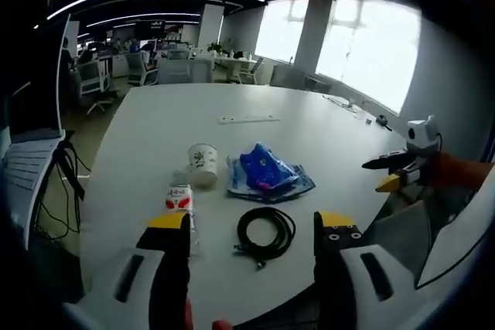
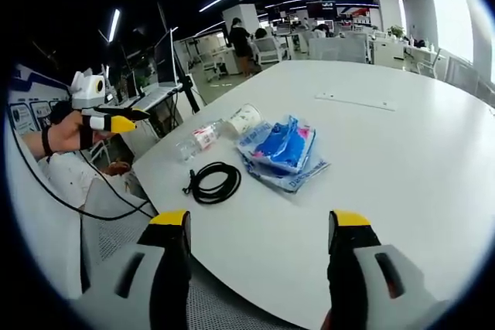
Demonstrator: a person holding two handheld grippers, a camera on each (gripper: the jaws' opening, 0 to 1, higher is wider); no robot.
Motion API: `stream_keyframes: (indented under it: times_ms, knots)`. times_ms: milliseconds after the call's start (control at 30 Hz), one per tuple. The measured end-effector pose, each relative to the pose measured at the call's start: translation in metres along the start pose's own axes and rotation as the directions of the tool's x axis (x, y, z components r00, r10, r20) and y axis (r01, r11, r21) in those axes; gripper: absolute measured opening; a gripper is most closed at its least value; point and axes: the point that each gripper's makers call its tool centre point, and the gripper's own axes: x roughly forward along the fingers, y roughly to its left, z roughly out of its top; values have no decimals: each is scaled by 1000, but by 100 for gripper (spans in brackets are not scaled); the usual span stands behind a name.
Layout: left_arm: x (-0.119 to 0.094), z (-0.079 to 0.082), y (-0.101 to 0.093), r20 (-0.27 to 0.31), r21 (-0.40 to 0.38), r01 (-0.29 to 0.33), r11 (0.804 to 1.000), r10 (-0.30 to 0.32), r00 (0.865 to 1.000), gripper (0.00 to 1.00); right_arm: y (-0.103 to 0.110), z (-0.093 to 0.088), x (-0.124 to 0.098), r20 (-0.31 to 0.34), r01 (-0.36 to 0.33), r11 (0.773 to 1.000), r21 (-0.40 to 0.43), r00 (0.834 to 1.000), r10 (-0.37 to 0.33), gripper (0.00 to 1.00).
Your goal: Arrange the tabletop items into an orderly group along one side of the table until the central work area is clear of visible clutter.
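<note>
- Left gripper view, left side: laptop [image 1: 35, 117] on a stand beside the white table [image 1: 155, 125], cables hanging under it.
- Bottle [image 1: 180, 205] lying on its side near the table's near edge, red-and-white label up, just past the left jaw tip.
- Paper cup [image 1: 203, 164] next, tipped on its side, close to the bottle, apart from it.
- Black cable coil [image 1: 265, 233] on the table, between the jaw tips in the picture, not touched.
- Blue-and-white bag [image 1: 267, 174] flat beyond the coil, just right of the cup.
- White power strip [image 1: 248, 119] farther back, well apart from the cluster.
- Left gripper [image 1: 256, 223]: jaws wide apart, yellow tips, holding nothing, hovering over the near edge.
- Right gripper [image 1: 387, 173] seen at far right off the table edge, held in a hand; jaws parted, empty.
- Right gripper view, far left: left gripper [image 2: 135, 117] in a hand, off the table, jaws apart.
- Bottle [image 2: 199, 138], cup [image 2: 245, 120], bag [image 2: 285, 151] in a row near the table's left edge; coil [image 2: 213, 182] nearer the camera.
- Power strip [image 2: 355, 101] farther back on the table [image 2: 402, 160].
- Right gripper [image 2: 261, 228]: jaws wide apart, empty, over the near edge.
- Office desks and chairs in the background.
</note>
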Motion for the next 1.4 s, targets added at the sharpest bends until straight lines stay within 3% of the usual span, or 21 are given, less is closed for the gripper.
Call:
stream_keyframes:
  times_ms: [233, 733, 1400]
  knots:
    - [3, -10, 9, -20, -5, -10, 1000, 10, 1000, 65, -2, 0, -2, 1, 8, 1000, 2, 1000, -8, 72]
    - [18, -5, 31, -37, -1, -30, 1000, 30, 999, 61, -7, -4, -6, -6, 29, 999, 19, 1000, -28, 71]
    - [56, -16, 73, -85, -22, -115, 993, 113, 990, 56, -5, -13, -11, -38, 44, 999, 20, 998, -43, 71]
